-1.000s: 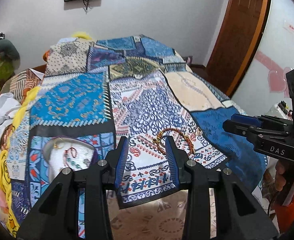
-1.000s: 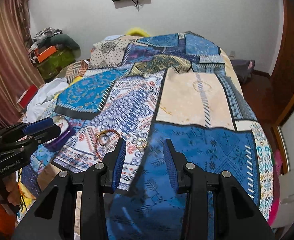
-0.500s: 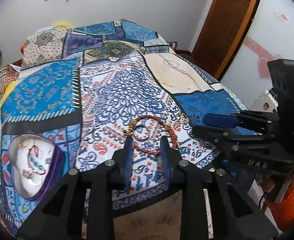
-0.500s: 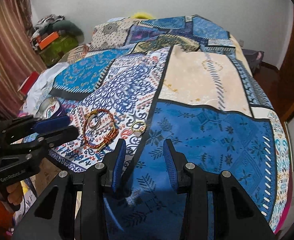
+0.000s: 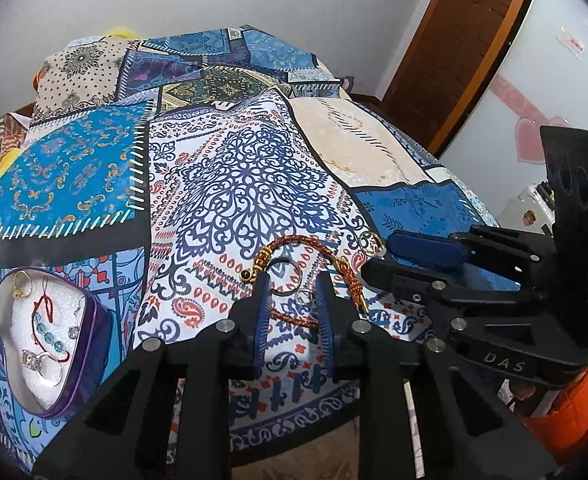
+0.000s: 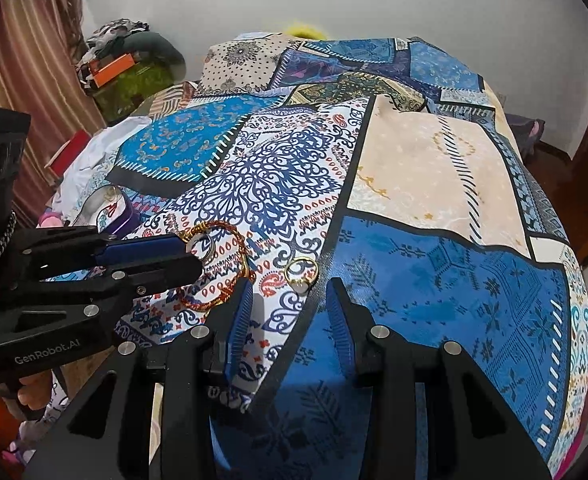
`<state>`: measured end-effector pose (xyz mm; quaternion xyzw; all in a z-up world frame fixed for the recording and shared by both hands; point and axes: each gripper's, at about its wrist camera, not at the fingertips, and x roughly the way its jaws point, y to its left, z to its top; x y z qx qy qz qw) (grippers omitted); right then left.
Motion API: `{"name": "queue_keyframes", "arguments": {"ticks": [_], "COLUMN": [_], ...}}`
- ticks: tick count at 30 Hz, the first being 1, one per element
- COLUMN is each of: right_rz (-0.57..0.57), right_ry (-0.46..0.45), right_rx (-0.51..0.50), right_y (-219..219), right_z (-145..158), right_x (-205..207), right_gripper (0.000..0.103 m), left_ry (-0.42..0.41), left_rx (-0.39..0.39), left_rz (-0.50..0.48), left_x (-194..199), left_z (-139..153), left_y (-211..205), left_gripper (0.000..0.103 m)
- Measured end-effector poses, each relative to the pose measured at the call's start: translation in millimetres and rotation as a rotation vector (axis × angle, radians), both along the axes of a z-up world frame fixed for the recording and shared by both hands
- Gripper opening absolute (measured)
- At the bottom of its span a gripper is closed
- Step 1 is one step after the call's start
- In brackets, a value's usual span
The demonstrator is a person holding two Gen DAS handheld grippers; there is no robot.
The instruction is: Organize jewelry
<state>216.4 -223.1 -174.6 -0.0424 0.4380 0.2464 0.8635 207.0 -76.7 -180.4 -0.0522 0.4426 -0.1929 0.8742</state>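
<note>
Lying coiled: red-gold braided bracelet [image 5: 336, 264]

Both views are bright, with soft and even indoor light, and no lamp or window is visible. The colours of the bedspread [image 5: 249, 184] are strong and clear. The shadows are weak; a faint one lies under the right hand-held gripper [image 6: 289, 308]. The fisheye lens bends the wall [image 6: 414, 8] and the door frame [image 5: 490, 60], and the corners are black. The centre is sharp, the edges slightly soft.
</note>
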Motion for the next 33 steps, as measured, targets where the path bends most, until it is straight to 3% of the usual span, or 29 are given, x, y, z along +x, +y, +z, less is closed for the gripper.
{"name": "queue_keyframes", "arguments": {"ticks": [11, 25, 33], "right_rz": [0.003, -0.022, -0.039], "right_ry": [-0.016, -0.017, -0.055], "right_rx": [-0.003, 0.013, 0.029], "right_y": [4.4, 1.5, -1.7], "right_z": [-3.7, 0.5, 22.1], "right_x": [7.3, 4.9, -4.7], "right_gripper": [0.017, 0.016, 0.016], "left_ry": [0.002, -0.054, -0.08], "left_rx": [0.03, 0.125, 0.086], "left_rz": [0.007, 0.002, 0.034], "left_x": [10.9, 6.8, -6.1], "left_z": [-5.1, -5.2, 13.8], "left_y": [-6.3, -20.9, -7.8], "left_gripper": [0.022, 0.021, 0.021]}}
